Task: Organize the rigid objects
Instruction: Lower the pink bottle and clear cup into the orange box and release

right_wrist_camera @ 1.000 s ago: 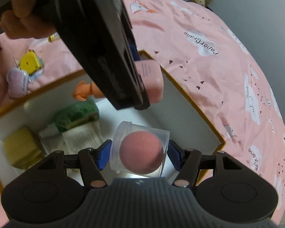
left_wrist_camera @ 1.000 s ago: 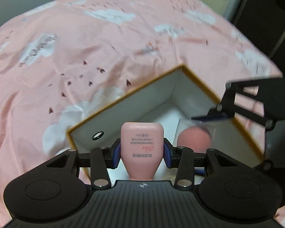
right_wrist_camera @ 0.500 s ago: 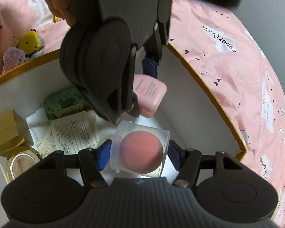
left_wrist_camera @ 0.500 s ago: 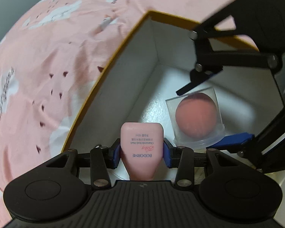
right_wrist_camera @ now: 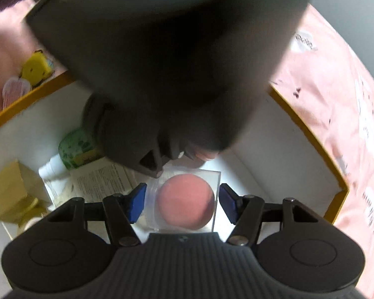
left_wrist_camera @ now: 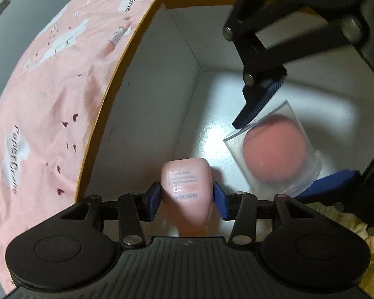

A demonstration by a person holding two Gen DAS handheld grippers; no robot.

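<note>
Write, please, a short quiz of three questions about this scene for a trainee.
1. True or false: the right gripper holds a green tin.
2. The pink BODORME bottle is above: A the pink sheet; B the inside of the white box; C a shelf.
3. Which colour has the box's rim?
Key: 1 false, it is shut on the clear case with the pink ball; 2 B; 3 yellow.

Smooth plastic, glossy card, soft cloth

The pink tube (left_wrist_camera: 185, 189) looks satin plastic; the clear case (right_wrist_camera: 184, 201) is shiny transparent plastic round a matt pink ball; the box (left_wrist_camera: 147, 114) has glossy white card inside; the printed sheet (left_wrist_camera: 49, 99) is soft cloth.
</note>
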